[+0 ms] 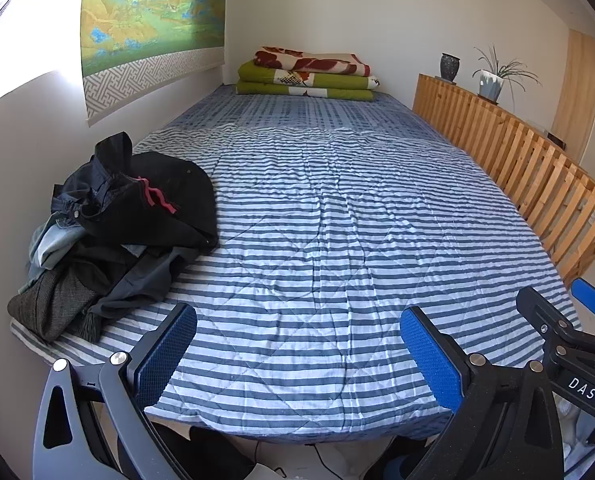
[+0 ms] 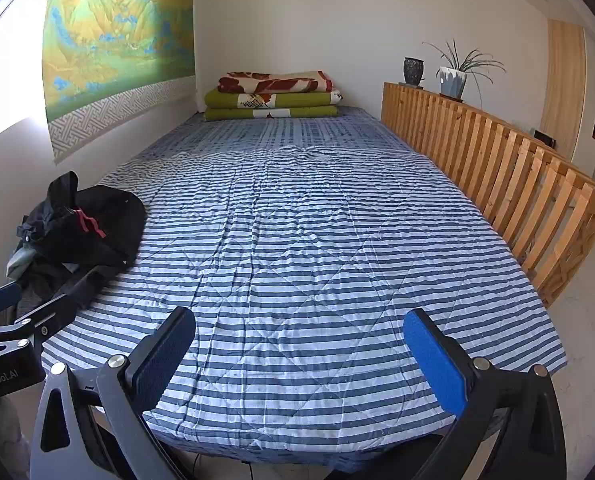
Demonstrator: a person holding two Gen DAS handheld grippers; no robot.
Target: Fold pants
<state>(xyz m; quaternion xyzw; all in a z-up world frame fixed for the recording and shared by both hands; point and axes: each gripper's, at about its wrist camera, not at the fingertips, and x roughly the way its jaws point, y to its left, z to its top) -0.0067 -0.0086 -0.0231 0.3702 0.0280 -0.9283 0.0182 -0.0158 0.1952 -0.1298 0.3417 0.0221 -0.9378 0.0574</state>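
Note:
A heap of dark pants and other clothes (image 1: 117, 232) lies on the left side of the blue-and-white striped bed (image 1: 317, 240), against the wall; the right wrist view shows the heap (image 2: 81, 232) at its left edge. My left gripper (image 1: 297, 320) hovers over the bed's near edge, wide open, nothing between its blue pads. My right gripper (image 2: 299, 320) is also wide open and empty above the near edge of the bed (image 2: 317, 260). The right gripper (image 1: 557, 308) shows at the right of the left wrist view, well away from the heap.
Folded green and red-patterned blankets (image 1: 309, 74) are stacked at the bed's far end. A wooden slatted rail (image 1: 517, 160) runs along the right side, with a dark vase (image 1: 449, 66) and a potted plant (image 1: 493, 80) on top. A landscape hanging (image 1: 149, 20) covers the left wall.

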